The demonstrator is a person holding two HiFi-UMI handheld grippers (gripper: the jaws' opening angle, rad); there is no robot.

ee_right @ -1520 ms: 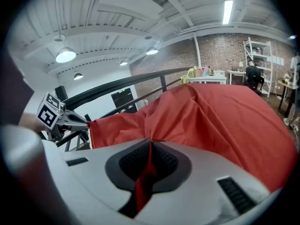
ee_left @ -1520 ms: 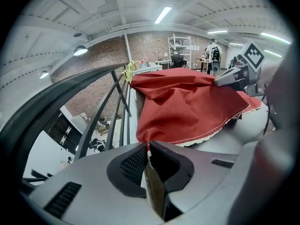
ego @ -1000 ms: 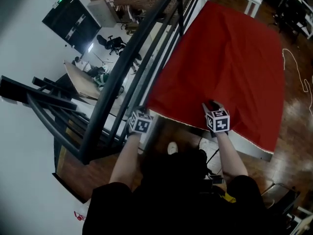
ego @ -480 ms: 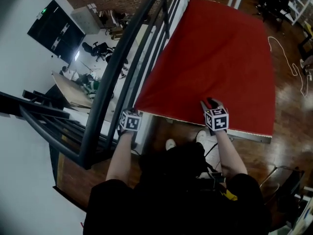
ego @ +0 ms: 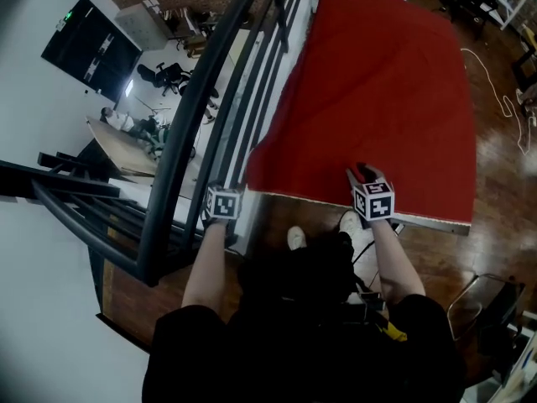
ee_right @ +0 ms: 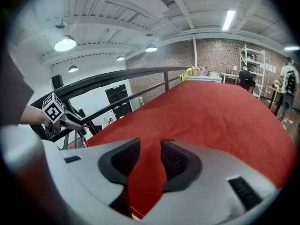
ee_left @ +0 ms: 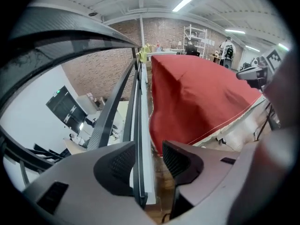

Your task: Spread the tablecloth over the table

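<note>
The red tablecloth (ego: 377,99) lies spread along the long table, whose white near edge (ego: 430,222) shows under the hem. My right gripper (ego: 365,179) is at the near edge, shut on a raised fold of the cloth (ee_right: 147,172) that runs up between its pads. My left gripper (ego: 225,198) is just left of the cloth's near left corner (ego: 252,185), beside the railing. Its jaws have just been opening, and nothing is between them (ee_left: 149,156). The cloth's corner (ee_left: 161,135) hangs free beyond them.
A dark metal railing (ego: 210,116) runs close along the table's left side, with a lower floor, chairs and a screen (ego: 88,44) beyond it. Wooden floor with a white cable (ego: 503,99) lies to the right. My shoes (ego: 295,238) are under the near edge.
The left gripper has opened, let go of the cloth's near left corner and sunk a little to its left. The right gripper keeps its hold on the near edge.
</note>
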